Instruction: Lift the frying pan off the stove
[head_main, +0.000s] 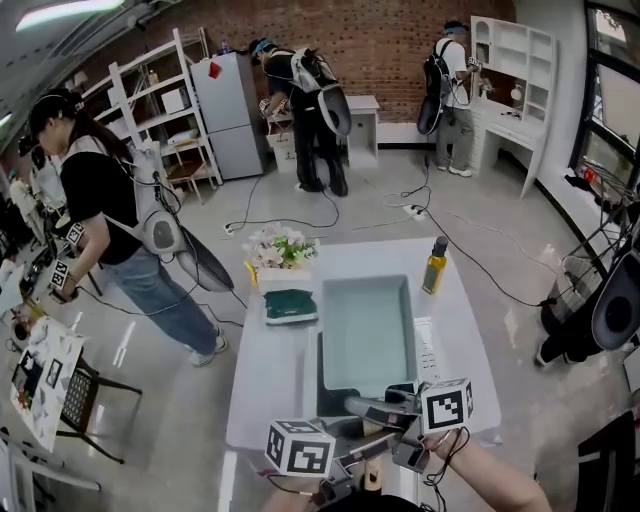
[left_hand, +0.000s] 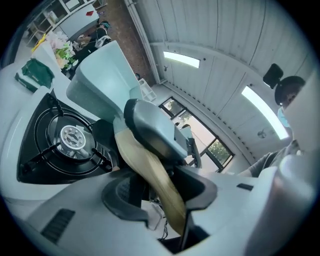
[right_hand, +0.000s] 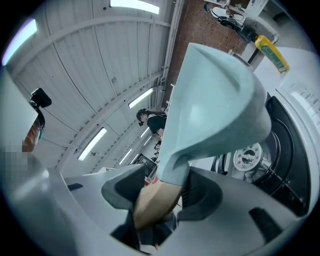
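The pale teal square frying pan (head_main: 365, 330) hangs above the black stove (head_main: 326, 385), clear of the bare burner (left_hand: 72, 137). Its grey neck (left_hand: 150, 127) runs into a wooden handle (left_hand: 152, 182). My left gripper (left_hand: 160, 192) is shut on the wooden handle, low in the head view under its marker cube (head_main: 300, 447). My right gripper (right_hand: 162, 192) is shut on the same handle (right_hand: 152, 202) right where it meets the pan's neck, and the pan's underside (right_hand: 215, 105) fills the right gripper view above the burner (right_hand: 247, 157). Its marker cube (head_main: 445, 405) sits to the right of the handle.
The stove is set in a white table (head_main: 270, 370). On the table stand an oil bottle (head_main: 434, 265) at the far right, a bunch of flowers (head_main: 280, 247) and a green cloth (head_main: 290, 305) at the far left. People stand at the left and at the back of the room.
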